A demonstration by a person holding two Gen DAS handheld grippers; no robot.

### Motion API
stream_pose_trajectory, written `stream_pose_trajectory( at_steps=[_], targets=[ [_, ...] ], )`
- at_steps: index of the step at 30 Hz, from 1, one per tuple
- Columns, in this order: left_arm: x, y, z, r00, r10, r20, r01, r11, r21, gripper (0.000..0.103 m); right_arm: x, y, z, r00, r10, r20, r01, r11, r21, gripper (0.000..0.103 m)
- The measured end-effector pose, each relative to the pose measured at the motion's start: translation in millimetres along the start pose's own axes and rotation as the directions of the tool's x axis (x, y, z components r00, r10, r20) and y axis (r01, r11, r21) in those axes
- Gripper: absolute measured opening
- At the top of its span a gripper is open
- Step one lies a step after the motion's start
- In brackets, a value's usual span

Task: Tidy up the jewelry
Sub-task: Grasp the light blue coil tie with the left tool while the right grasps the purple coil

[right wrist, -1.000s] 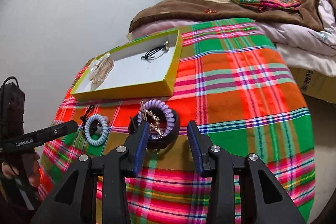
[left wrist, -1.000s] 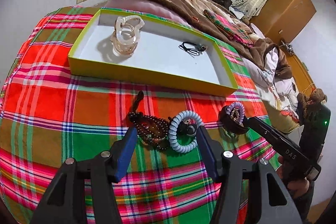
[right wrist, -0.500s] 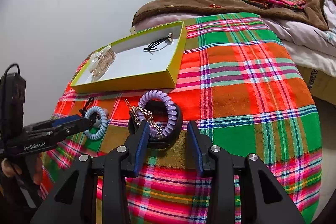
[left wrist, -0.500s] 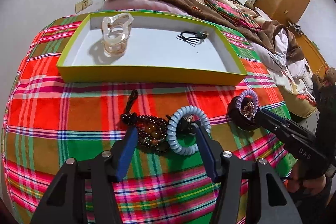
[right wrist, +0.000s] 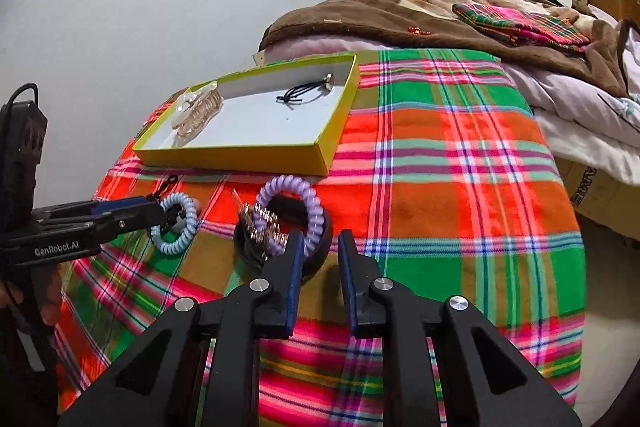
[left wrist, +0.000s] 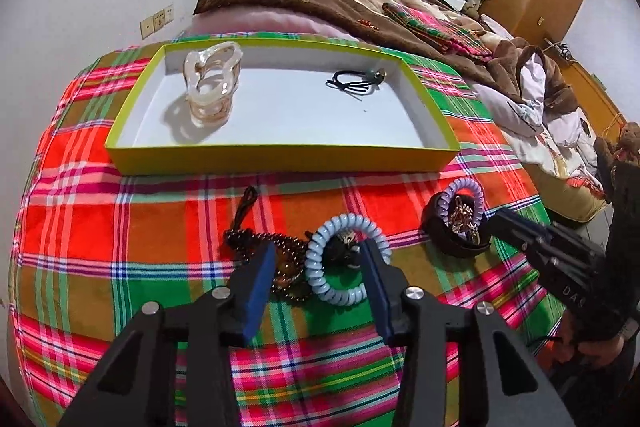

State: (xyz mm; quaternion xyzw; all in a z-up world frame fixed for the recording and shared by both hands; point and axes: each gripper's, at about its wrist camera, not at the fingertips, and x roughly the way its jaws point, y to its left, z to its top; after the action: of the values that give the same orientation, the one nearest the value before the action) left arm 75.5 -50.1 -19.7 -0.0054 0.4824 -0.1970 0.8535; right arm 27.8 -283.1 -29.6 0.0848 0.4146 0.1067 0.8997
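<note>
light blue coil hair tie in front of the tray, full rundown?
The light blue coil hair tie is a glossy spiral ring, plastic by the look, lying flat on the plaid cloth outside the yellow tray. It is unstretched and roughly round. A small dark item with a metallic bit sits inside its loop, and a dark beaded bracelet lies against its left side. The open left gripper straddles it; whether the fingers touch it is unclear.

1. Left tongs (left wrist: pixel 318 267): matte black plastic arms, angular and ribbed, each tipped with a flat dark blue pad.
2. Round silver screws sit on the arms, two per side.
3. Right tongs (right wrist: pixel 318 253): the same black build, blue pads and silver screws.
4. White lettering "GenRobot.AI" marks the left tool's side; "DA" is legible on the right one.
5. A black cable loops from the left unit's boxy body.
6. Bare skin of the left hand (right wrist: pixel 50 301) shows.
</note>
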Motion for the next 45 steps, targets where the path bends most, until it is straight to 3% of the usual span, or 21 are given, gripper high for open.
stream_pose_trajectory(
  at_steps=[3, 9, 16, 21, 24, 32, 45],
  targets=[
    [4.2, -1.0, 1.6, 1.000, 0.004, -0.013, -0.004, 1.000, -0.001, 0.045, 0.7, -3.4, 12.3, 0.999, 0.048, 0.021, -0.048, 0.999, 0.000, 0.019],
    [7.8, -5.5, 2.1, 1.000, 0.014, -0.018, -0.013, 1.000, 0.021, 0.045, 14.1, 3.9, 22.7, 1.000, 0.031, -0.005, -0.032, 0.995, -0.096, 0.019],
    [11.6, -5.9, 2.1, 0.999, 0.017, -0.035, -0.016, 0.999, 0.032, 0.045, 25.6, 3.3, 23.3, 0.997, 0.055, -0.051, -0.061, 0.992, -0.112, 0.019],
    [12.9, -6.9, 2.5, 0.999, 0.009, -0.037, -0.008, 0.999, 0.033, 0.036, 24.9, 5.7, 20.5, 0.997, 0.044, -0.056, -0.051, 0.990, -0.129, 0.018],
    [13.4, -6.3, 2.8, 0.999, 0.008, -0.035, -0.006, 1.000, 0.031, 0.028, 23.6, 5.8, 19.7, 0.998, 0.035, -0.049, -0.041, 0.991, -0.128, 0.011],
    [10.1, -8.1, 3.5, 1.000, 0.005, -0.019, -0.005, 1.000, 0.031, 0.012, 17.2, 5.8, 18.6, 1.000, 0.016, -0.018, -0.018, 0.993, -0.119, 0.010],
    [-8.3, -3.5, 6.3, 0.999, -0.018, 0.030, 0.018, 1.000, 0.000, 0.010, -1.1, 8.0, 21.6, 0.998, -0.002, 0.058, 0.008, 0.995, -0.103, 0.010]
  ],
)
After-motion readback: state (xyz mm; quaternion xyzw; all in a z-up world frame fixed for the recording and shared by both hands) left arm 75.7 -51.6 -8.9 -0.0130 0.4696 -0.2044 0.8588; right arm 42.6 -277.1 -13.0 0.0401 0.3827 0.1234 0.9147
